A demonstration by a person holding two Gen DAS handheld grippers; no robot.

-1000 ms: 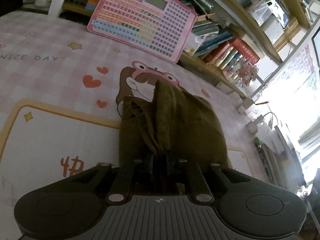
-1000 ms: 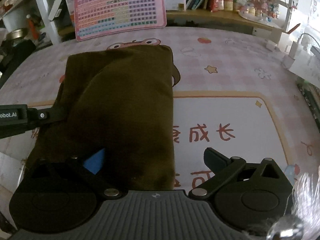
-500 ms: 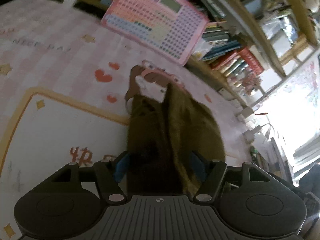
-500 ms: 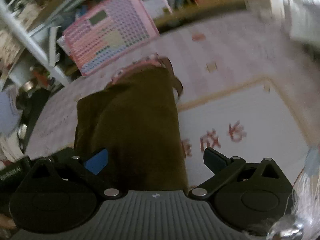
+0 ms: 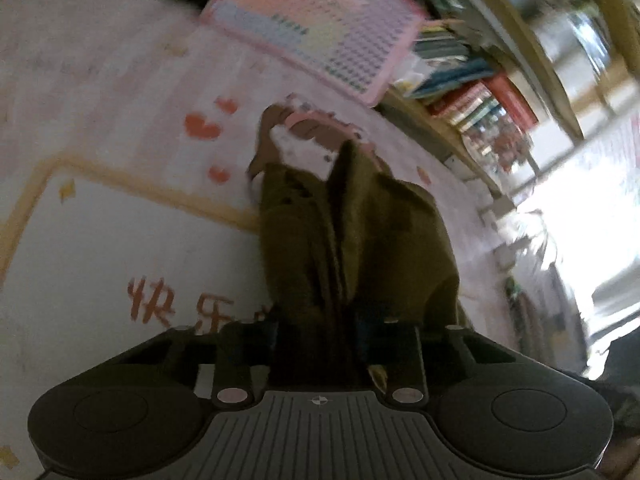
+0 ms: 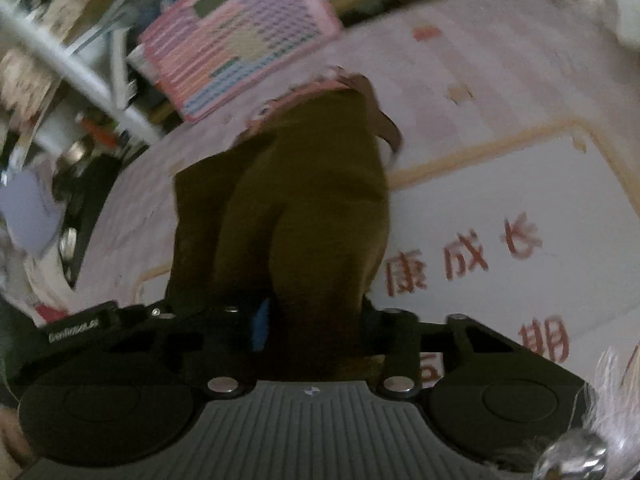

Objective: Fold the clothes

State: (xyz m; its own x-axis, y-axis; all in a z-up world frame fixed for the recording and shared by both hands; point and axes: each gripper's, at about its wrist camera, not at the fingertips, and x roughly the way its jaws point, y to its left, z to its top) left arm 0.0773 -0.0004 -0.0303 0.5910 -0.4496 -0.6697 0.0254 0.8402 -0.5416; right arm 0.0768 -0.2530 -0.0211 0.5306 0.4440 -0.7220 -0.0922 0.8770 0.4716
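Both the left gripper [image 5: 316,332] and right gripper [image 6: 312,320] are clamped on the olive garment's [image 6: 304,200] near edge (frames blurred). Judging by this, a fold-over toward the far edge comes next, needing both lifted evenly

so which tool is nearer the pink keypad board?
Cannot tell. Left tool and right tool both clamp the olive garment's near edge; the board leans beyond its far end.

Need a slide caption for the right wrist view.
Right hand-held gripper shut on the olive garment, above the pink cartoon mat.
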